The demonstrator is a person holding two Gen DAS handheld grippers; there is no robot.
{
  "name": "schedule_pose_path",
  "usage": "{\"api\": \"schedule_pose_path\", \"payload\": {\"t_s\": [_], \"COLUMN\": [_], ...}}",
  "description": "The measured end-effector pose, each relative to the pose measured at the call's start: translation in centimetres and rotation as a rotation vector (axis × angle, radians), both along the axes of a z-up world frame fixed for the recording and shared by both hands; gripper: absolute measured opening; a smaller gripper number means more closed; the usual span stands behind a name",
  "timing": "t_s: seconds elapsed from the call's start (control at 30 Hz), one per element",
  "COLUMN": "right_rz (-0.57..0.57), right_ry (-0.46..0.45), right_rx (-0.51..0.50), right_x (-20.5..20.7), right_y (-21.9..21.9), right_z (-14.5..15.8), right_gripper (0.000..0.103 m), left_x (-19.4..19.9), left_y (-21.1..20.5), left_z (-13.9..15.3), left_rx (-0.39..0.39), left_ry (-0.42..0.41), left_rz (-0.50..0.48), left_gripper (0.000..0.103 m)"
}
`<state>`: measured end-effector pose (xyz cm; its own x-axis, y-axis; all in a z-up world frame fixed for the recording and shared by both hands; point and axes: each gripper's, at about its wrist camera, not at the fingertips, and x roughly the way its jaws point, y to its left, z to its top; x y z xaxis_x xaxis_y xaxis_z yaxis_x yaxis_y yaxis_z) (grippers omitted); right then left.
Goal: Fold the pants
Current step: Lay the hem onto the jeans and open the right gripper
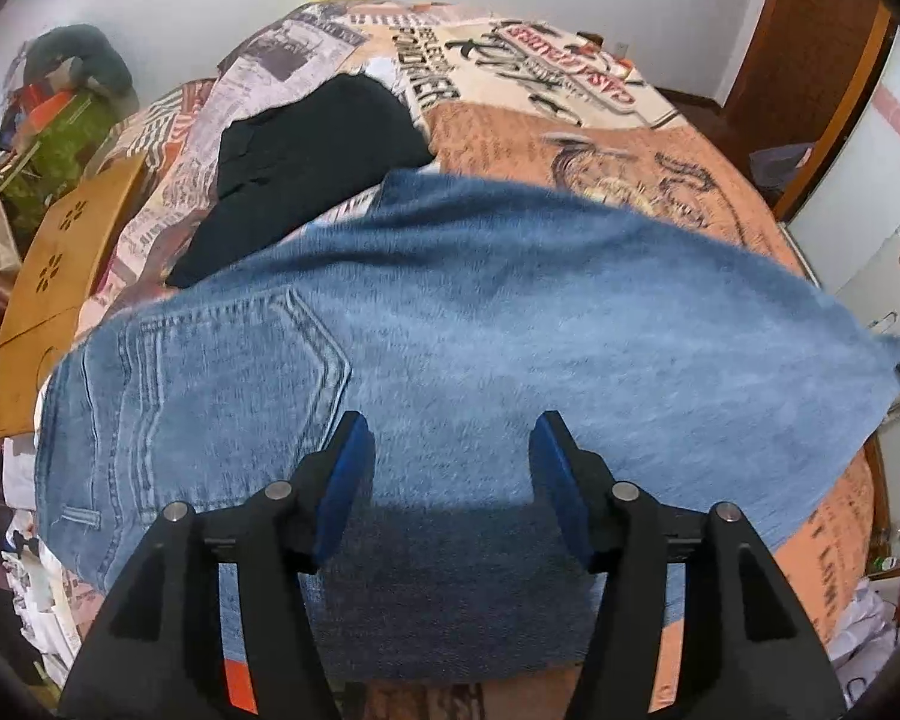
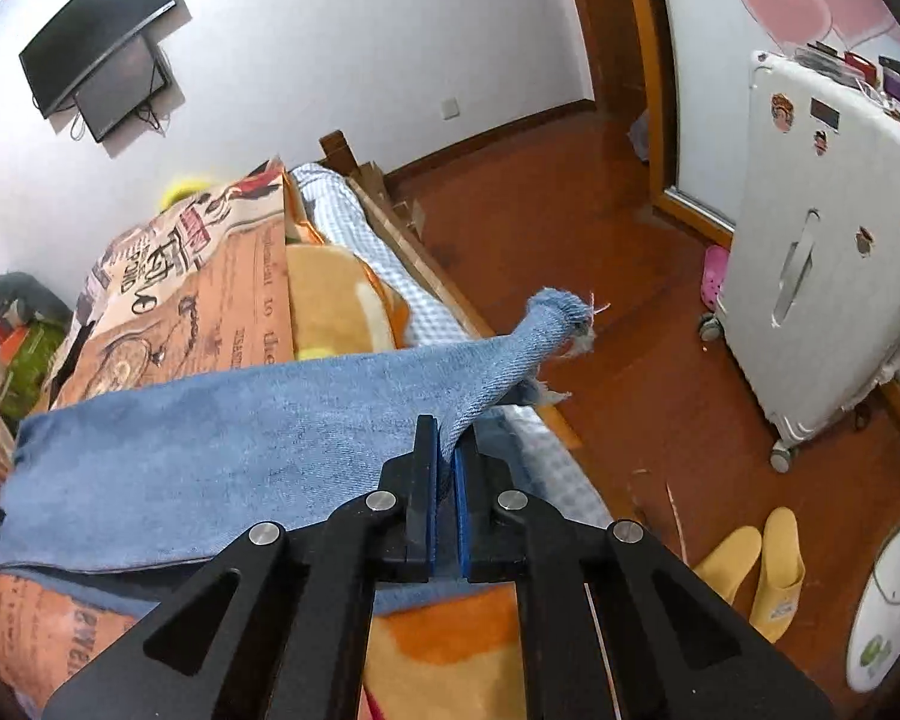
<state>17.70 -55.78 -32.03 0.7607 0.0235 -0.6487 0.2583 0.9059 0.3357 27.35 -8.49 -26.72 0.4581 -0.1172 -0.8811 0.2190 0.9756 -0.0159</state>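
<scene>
Blue jeans (image 1: pixel 450 312) lie spread across the bed, back pocket to the left in the left wrist view. My left gripper (image 1: pixel 450 444) hovers over the seat of the jeans with its blue pads wide apart and only flat denim below them. In the right wrist view the leg of the jeans (image 2: pixel 210 450) stretches left across the bed. My right gripper (image 2: pixel 445 444) is shut on the leg near its frayed hem (image 2: pixel 561 315), which sticks up past the bed's edge.
A black garment (image 1: pixel 306 162) lies on the printed bedspread (image 1: pixel 600 138) behind the jeans. A wooden board (image 1: pixel 60 276) sits at the bed's left. Right of the bed are a wooden floor, a white suitcase (image 2: pixel 828 276) and yellow slippers (image 2: pixel 756 564).
</scene>
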Motion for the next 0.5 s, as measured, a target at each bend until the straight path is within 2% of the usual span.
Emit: {"api": "schedule_pose_path", "payload": {"t_s": [0.07, 0.2, 0.27, 0.4, 0.5], "right_rz": [-0.002, -0.003, 0.001, -0.015, -0.048], "right_ry": [0.066, 0.136, 0.141, 0.175, 0.148], "right_rx": [0.065, 0.208, 0.215, 0.203, 0.163], "right_x": [0.5, 0.9, 0.7, 0.1, -0.2], "right_y": [0.1, 0.2, -0.2, -2.6, -4.1], "right_z": [-2.8, -7.0, -6.9, -5.4, -4.0], "right_gripper": [0.004, 0.005, 0.008, 0.031, 0.033], "left_x": [0.0, 0.0, 0.1, 0.7, 1.5], "left_y": [-0.4, -1.6, -2.3, -3.8, -5.2], "left_z": [0.8, 2.3, 2.9, 3.4, 3.0], "left_rx": [-0.005, 0.002, 0.008, 0.009, 0.014], "left_ry": [-0.015, -0.052, -0.066, -0.086, -0.086], "left_rz": [-0.009, -0.039, -0.05, -0.072, -0.089], "left_gripper": [0.058, 0.058, 0.058, 0.058, 0.058]}}
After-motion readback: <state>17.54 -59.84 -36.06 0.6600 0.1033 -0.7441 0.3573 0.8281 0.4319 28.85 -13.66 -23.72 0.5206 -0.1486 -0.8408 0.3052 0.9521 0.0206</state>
